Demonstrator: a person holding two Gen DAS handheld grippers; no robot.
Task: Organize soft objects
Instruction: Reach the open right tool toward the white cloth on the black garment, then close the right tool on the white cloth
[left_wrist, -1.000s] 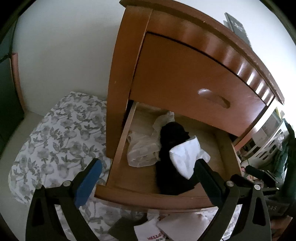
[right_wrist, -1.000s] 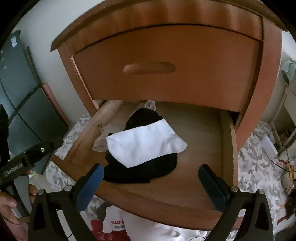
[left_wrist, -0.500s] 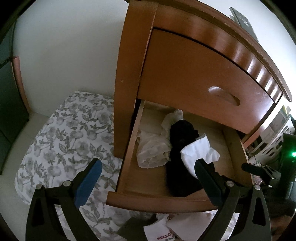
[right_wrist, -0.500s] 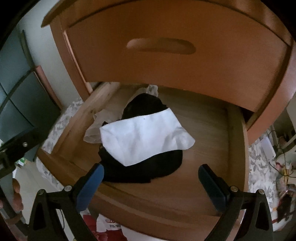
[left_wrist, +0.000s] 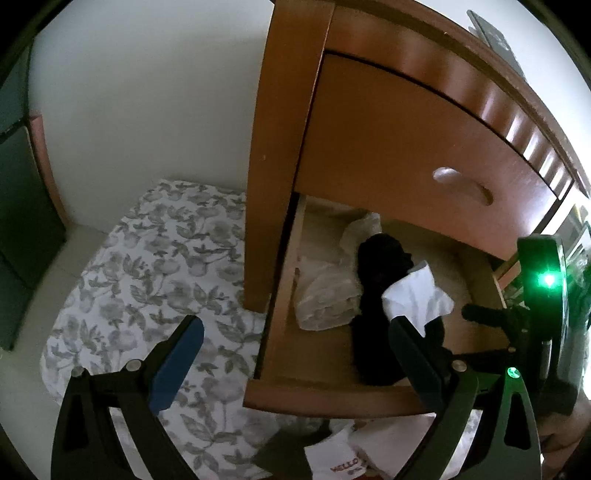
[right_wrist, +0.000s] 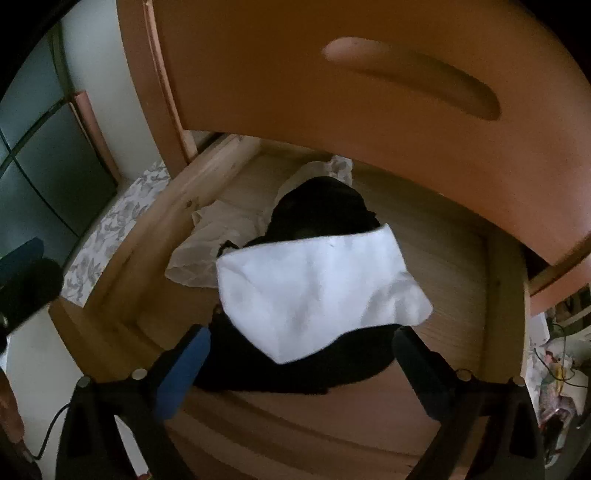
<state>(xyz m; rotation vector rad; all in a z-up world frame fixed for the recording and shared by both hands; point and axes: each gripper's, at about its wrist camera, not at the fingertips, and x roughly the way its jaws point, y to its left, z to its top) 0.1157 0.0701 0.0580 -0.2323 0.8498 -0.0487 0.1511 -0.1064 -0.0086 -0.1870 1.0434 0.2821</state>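
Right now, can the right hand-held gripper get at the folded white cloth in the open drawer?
Probably yes: the right hand-held gripper is open just before the folded white cloth, which lies uncovered atop the black garment.

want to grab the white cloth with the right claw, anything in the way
Nothing visible blocks it. The right claw is open just in front of the white cloth, which lies on top of the black garment in the open drawer. The closed upper drawer front overhangs behind.
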